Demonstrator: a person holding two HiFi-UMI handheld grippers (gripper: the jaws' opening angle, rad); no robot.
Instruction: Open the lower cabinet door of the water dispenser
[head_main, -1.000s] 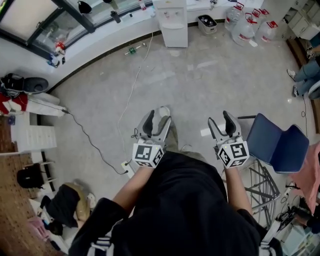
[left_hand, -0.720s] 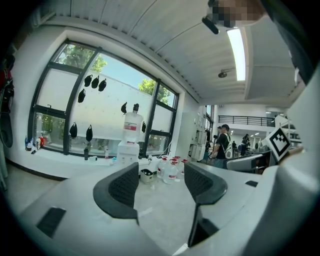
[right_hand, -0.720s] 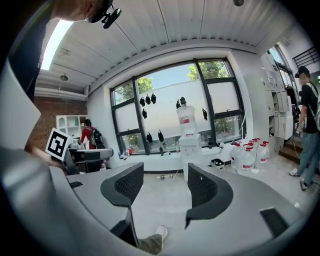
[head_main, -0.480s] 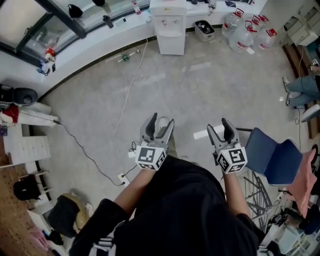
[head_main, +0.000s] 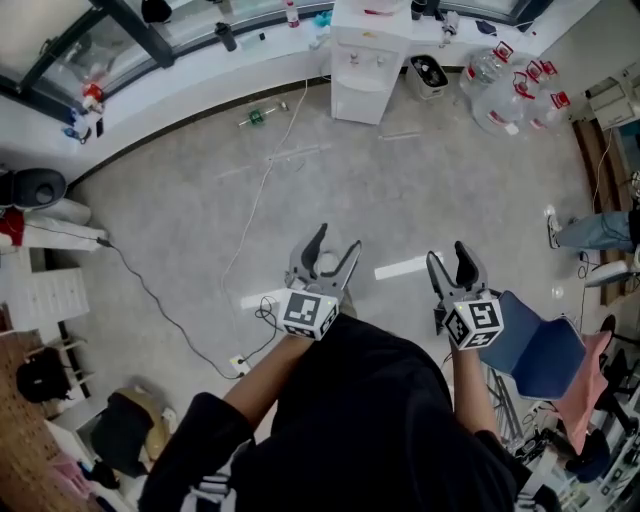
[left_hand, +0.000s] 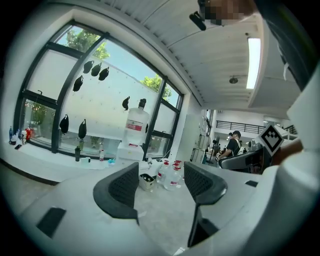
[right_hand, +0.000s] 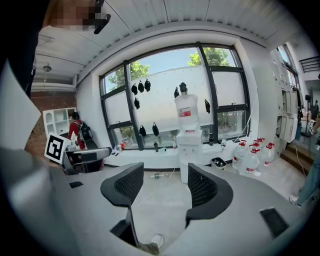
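The white water dispenser (head_main: 365, 65) stands against the far wall under the window, several steps away across the floor. Its lower cabinet door (head_main: 354, 100) faces me and looks closed. The right gripper view shows the dispenser (right_hand: 186, 147) with a bottle on top, straight beyond the jaws. In the left gripper view the dispenser (left_hand: 130, 150) sits behind the left jaw. My left gripper (head_main: 336, 245) and right gripper (head_main: 448, 256) are held in front of my body, both open and empty. Nothing lies between the jaws of the left gripper (left_hand: 161, 185) or the right gripper (right_hand: 162, 187).
Several water jugs (head_main: 512, 92) and a dark bin (head_main: 430, 72) stand right of the dispenser. A cable (head_main: 250, 225) runs over the floor from the wall. A blue chair (head_main: 540, 355) is close at my right. A white strip (head_main: 400, 268) lies on the floor ahead.
I have stepped forward and turned a little: the dispenser and jugs have shifted right in the head view and the chair has slid lower right. Both grippers stay open.
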